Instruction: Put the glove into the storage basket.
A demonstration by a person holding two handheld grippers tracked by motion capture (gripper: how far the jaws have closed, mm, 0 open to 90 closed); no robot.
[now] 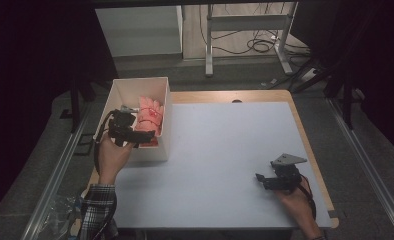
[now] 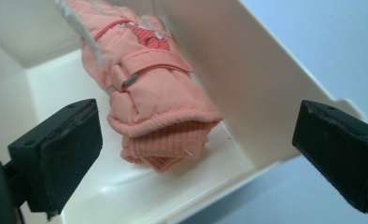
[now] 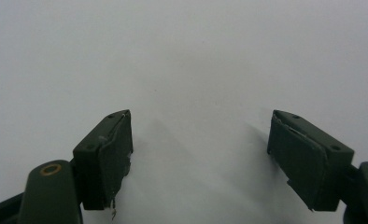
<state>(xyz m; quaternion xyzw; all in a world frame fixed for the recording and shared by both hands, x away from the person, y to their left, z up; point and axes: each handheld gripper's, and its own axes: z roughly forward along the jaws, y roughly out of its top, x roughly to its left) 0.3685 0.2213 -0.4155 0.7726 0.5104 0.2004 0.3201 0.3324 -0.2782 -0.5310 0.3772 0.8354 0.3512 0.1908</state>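
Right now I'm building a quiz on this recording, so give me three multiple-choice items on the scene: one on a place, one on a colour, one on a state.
1. Where does the glove lie?
A. on the open tabletop
B. inside the white box
C. on the floor

2. What colour is the glove?
A. blue
B. black
C. salmon pink

3. How do the right gripper's jaws stand?
A. spread apart, holding nothing
B. shut on the glove
C. shut on the box wall

Answers: 1 B, since the left gripper view shows the box walls rising around the glove. 2 C, since its shell and knit cuff are pink in both views. 3 A, since the right gripper view shows bare table between the jaws.
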